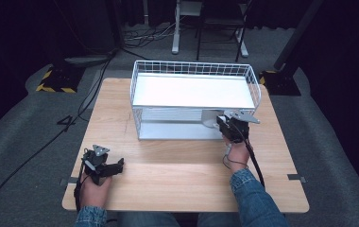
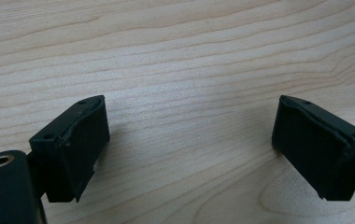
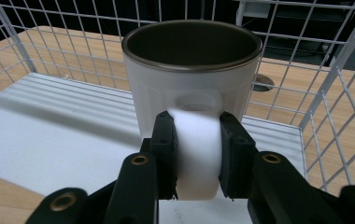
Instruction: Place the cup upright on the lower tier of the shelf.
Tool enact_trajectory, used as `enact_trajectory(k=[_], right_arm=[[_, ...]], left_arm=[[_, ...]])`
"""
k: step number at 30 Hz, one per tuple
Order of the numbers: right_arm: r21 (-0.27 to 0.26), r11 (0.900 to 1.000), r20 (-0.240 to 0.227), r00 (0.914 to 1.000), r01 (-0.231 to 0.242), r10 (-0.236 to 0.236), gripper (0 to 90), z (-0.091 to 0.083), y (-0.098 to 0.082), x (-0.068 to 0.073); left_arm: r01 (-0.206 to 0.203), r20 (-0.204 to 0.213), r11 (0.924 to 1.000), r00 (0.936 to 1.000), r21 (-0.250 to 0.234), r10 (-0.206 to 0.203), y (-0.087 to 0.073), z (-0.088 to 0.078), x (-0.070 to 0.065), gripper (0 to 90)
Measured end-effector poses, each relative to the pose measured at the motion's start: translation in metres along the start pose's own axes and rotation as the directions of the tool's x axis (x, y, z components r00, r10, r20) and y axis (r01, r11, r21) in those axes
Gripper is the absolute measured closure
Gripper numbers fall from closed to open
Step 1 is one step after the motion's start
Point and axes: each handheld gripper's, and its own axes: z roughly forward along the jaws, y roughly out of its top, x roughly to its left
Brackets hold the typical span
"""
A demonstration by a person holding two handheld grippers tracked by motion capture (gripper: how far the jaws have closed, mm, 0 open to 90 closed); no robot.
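My right tool (image 3: 198, 154) is clamped on the handle (image 3: 198, 149) of a white mug (image 3: 192, 79) — both black jaws press flat against the handle's sides, one on each side, with no gap showing. The mug stands upright with its dark inside facing up, on the white lower floor of a wire rack (image 3: 45, 126). In the high view the mug (image 1: 209, 118) sits under the rack's upper shelf (image 1: 192, 91), at the right end of the lower level, and my right tool (image 1: 232, 126) reaches in from the near side, close to the table's right edge. My right hand (image 1: 237, 153) is just behind it, with a denim sleeve (image 1: 251, 194) running back toward the near edge.

The rack (image 1: 142, 78) stands on the far half of the wooden table (image 1: 177, 179), its white mesh walls rising around the top shelf.

My left tool (image 1: 103, 166) rests low near the table's near left corner, well apart from the rack. Its jaws stand wide apart — in the left gripper view, my left tool (image 2: 189, 140) has bare wood grain between the two pads and grips nothing. My left hand (image 1: 95, 189) holds it from behind.
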Motion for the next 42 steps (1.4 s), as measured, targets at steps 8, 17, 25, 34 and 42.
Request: enact_trajectory(k=[8, 17, 25, 34, 42], right_arm=[[0.008, 1.000, -0.008, 1.0000, 0.003, -0.003, 71.2, 0.007, -0.003, 0.004], [0.007, 1.000, -0.015, 0.9998, 0.011, -0.011, 70.7, 0.009, -0.003, 0.006], [0.043, 0.999, -0.022, 0.9998, 0.002, -0.001, 65.7, 0.008, -0.005, 0.007], [0.028, 1.000, -0.050, 0.9987, 0.001, 0.001, 51.8, 0.004, -0.003, 0.008], [0.031, 1.000, -0.067, 0.9977, -0.003, 0.005, 51.0, -0.007, 0.001, 0.008]], left_arm=[[0.002, 0.001, 1.0000, 1.0000, 0.000, -0.002, 0.000, 0.000, 0.000, 11.5], [0.001, 0.001, 1.0000, 1.0000, 0.000, -0.001, 0.000, 0.000, 0.000, 11.5], [0.000, 0.000, 1.0000, 1.0000, 0.000, 0.000, 0.000, 0.000, 0.000, 11.5], [0.000, 0.000, 1.0000, 1.0000, 0.000, 0.000, 0.000, 0.000, 0.000, 11.5], [0.001, 0.000, 1.0000, 1.0000, 0.000, -0.001, 0.000, 0.000, 0.000, 11.5]])
